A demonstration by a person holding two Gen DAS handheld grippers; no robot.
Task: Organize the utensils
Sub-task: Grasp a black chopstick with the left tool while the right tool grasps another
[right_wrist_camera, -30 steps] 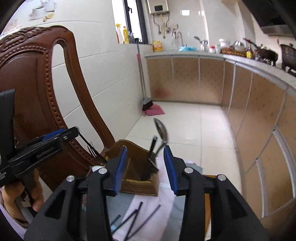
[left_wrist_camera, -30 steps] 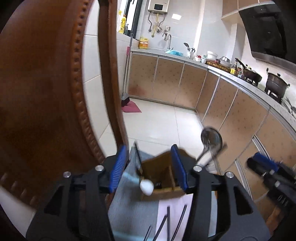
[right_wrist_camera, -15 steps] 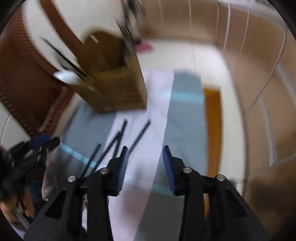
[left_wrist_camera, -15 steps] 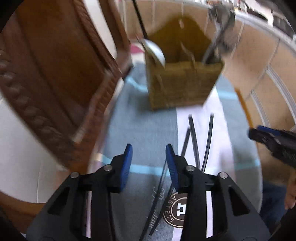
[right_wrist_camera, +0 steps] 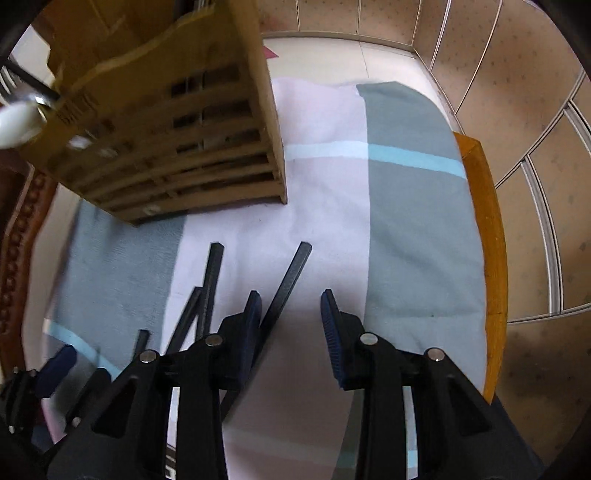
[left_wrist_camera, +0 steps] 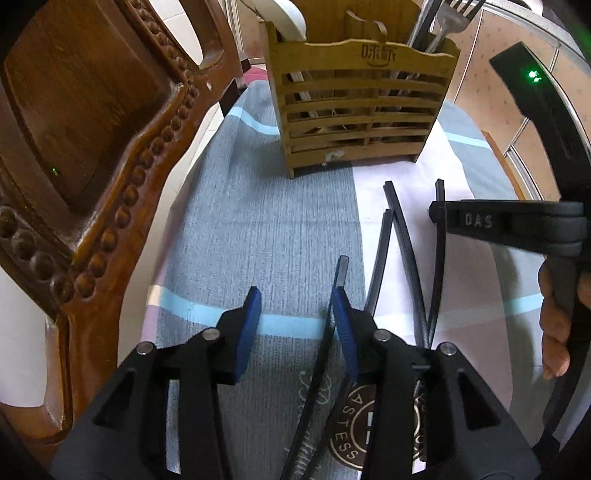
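Note:
Several black chopsticks [left_wrist_camera: 404, 240] [right_wrist_camera: 212, 280] lie loose on a striped cloth in front of a slatted wooden utensil holder [left_wrist_camera: 362, 107] [right_wrist_camera: 177, 147]. The holder has a white spoon [left_wrist_camera: 288, 18], a fork [left_wrist_camera: 450, 18] and dark handles in it. My left gripper [left_wrist_camera: 295, 299] hangs low over the cloth and its jaws are opening. One chopstick [left_wrist_camera: 341, 269] lies between them, close to the right pad, unpressed. My right gripper [right_wrist_camera: 290, 306] stands open over the cloth. Another chopstick [right_wrist_camera: 291, 277] runs under its left finger, ungripped.
A carved wooden chair [left_wrist_camera: 92, 147] stands close on the left of the table. The cloth [left_wrist_camera: 258, 221] covers the table, whose orange edge [right_wrist_camera: 491, 240] shows at the right. A person's hand [left_wrist_camera: 554, 325] holds the right gripper. Kitchen cabinets [right_wrist_camera: 517, 110] lie beyond.
Both grippers have dropped and tipped from facing the kitchen to pointing down at the cloth and chopsticks. The holder has shifted to the top of both views.

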